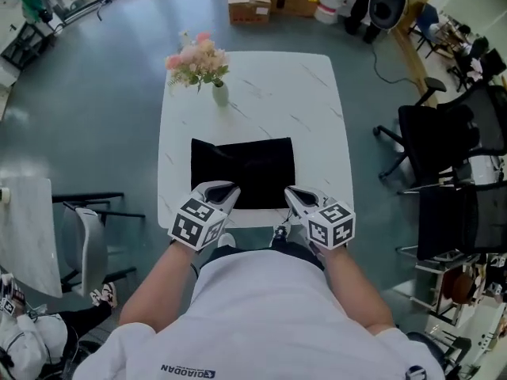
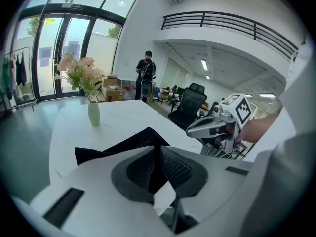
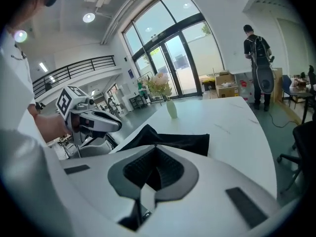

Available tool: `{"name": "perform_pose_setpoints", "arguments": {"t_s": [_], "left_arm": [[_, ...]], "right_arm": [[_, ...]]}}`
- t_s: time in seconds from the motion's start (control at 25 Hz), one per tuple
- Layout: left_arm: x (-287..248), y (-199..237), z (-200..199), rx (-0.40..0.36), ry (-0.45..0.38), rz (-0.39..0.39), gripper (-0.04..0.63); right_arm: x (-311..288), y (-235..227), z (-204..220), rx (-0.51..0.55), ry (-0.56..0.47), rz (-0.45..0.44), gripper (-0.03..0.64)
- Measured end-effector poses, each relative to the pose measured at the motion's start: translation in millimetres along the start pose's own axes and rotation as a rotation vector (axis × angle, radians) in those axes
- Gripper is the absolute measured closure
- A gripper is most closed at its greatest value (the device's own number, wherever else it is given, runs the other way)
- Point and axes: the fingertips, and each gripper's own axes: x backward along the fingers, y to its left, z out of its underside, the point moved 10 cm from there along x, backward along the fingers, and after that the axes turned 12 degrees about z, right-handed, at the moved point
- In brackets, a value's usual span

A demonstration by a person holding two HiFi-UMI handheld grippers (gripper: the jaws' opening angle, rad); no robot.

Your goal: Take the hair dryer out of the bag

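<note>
The black bag (image 1: 242, 172) lies flat on the white bench (image 1: 261, 93), toward its near edge and roughly centred between the sides. Its long axis runs left to right, parallel to that near edge. Which side carries the opening cannot be told, and the hair dryer itself does not show.

The left tongs (image 1: 226, 188) sit over the bag's near left part and the right tongs (image 1: 293, 192) over its near right corner. Whether either tip touches the cloth cannot be told. Both forearms reach forward from the torso, elbows out, so the two tools angle slightly inward toward each other and tip downward, with their marker cubes facing up.

In the left gripper view the pads stand all but together, with only a thin dark slit between them and nothing in it. In the right gripper view the pads are pressed closed, likewise empty.

Beyond the bag, at the far left of the bench, a pale green vase (image 1: 219, 93) stands upright holding pink flowers (image 1: 198, 58). Black office chairs (image 1: 432, 137) stand on the floor to the right, well apart from the bench.
</note>
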Motion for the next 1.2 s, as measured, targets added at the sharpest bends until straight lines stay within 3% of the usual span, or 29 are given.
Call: {"name": "perform_pose_setpoints", "arguments": {"t_s": [0.2, 0.36, 0.56, 0.72, 0.92, 1.0, 1.08, 1.2], "left_arm": [[-28, 4, -1, 0.073, 0.003, -0.099, 0.543], [-37, 8, 0, 0.122, 0.0, -0.223, 0.541], [-25, 22, 3, 0.159, 0.013, -0.39, 0.541], [-9, 42, 7, 0.186, 0.027, -0.451, 0.541], [-3, 72, 12, 0.225, 0.037, -0.378, 0.531], [-8, 80, 15, 0.227, 0.067, -0.308, 0.475], [-18, 87, 15, 0.209, 0.116, -0.245, 0.424], [-33, 95, 15, 0.163, 0.172, -0.188, 0.419]], "right_arm": [[-18, -38, -12, 0.078, 0.027, -0.069, 0.6], [-27, -61, -16, 0.12, 0.053, -0.132, 0.6], [-40, -80, -13, 0.164, 0.101, -0.184, 0.6], [-47, -86, -13, 0.177, 0.111, -0.174, 0.6], [-63, -82, -11, 0.196, 0.126, -0.107, 0.6], [-67, -81, -9, 0.176, 0.135, -0.086, 0.6], [-70, -80, -8, 0.152, 0.14, -0.059, 0.6], [-73, -77, -6, 0.118, 0.141, -0.024, 0.6]]}}
